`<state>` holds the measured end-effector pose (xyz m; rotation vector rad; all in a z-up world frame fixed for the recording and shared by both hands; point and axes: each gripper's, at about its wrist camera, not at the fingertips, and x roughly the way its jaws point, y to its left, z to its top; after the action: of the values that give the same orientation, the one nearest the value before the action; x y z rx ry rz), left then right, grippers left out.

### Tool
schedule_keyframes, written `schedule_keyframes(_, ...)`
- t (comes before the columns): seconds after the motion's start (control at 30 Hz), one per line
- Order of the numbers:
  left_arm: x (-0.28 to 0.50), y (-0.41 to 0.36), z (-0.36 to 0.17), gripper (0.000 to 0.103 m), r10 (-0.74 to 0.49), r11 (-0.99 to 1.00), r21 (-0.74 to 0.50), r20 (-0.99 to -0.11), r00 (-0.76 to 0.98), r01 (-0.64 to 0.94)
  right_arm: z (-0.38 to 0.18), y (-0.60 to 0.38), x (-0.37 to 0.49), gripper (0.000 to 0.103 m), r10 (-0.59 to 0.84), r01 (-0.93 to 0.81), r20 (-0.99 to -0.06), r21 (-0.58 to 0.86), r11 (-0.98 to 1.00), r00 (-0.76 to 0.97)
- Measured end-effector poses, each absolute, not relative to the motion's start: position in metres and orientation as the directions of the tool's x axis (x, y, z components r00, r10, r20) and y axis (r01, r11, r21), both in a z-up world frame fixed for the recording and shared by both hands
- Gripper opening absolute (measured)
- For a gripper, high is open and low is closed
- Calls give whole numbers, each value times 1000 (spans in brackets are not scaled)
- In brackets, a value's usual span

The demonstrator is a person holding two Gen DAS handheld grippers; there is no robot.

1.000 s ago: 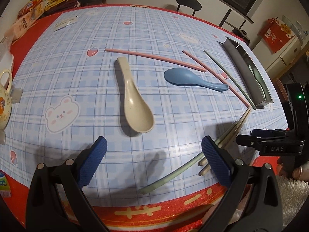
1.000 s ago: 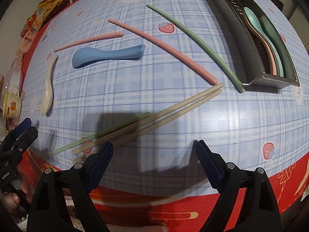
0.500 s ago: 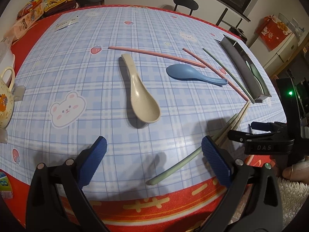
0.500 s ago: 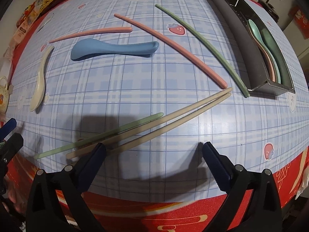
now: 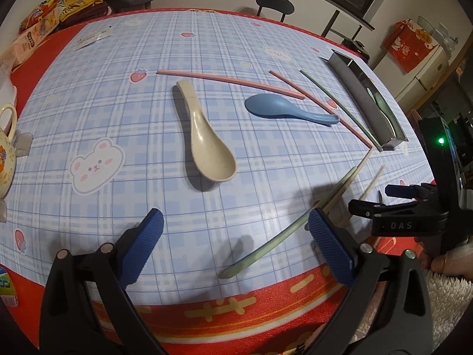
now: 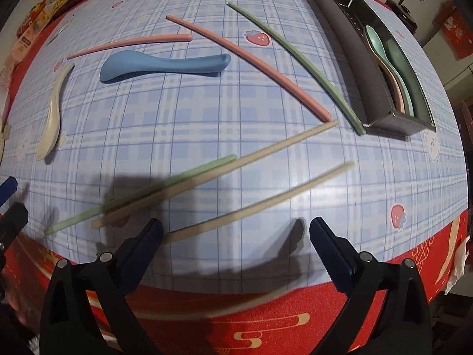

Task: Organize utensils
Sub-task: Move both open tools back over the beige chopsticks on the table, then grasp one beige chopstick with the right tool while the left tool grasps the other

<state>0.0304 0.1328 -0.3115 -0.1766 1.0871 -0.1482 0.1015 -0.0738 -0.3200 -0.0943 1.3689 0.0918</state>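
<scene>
Table with spoons and chopsticks

The table (image 5: 97, 112) has a blue checked cloth. On it lie a cream spoon (image 5: 204, 139), a blue spoon (image 5: 283, 109), pink, green and cream chopsticks (image 6: 224, 171), and a metal tray (image 6: 363, 68).

**Both grippers wide open**

The left gripper (image 5: 235, 236) has its blue fingers (image 5: 142, 242) spread far apart — nothing between them. The right gripper (image 6: 236, 242) is spread wide too, low and holding nothing.
</scene>
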Motion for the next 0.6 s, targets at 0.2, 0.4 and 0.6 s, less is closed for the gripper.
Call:
schedule_keyframes(0.2, 33, 121, -316, 97, -226, 974, -214, -869, 441, 78, -323, -84, 83, 83, 64, -107, -980, 45, 993, 190)
schedule_keyframes(0.4, 39, 115, -315, 97, -241, 970, -221, -866, 438, 97, -312, -110, 75, 75, 147, 17, -968, 153, 988, 203)
schedule_keyframes(0.6, 38, 115, -318, 97, -251, 968, -232, -869, 427, 96, -314, -131, 72, 75, 222, 134, -963, 243, 961, 150)
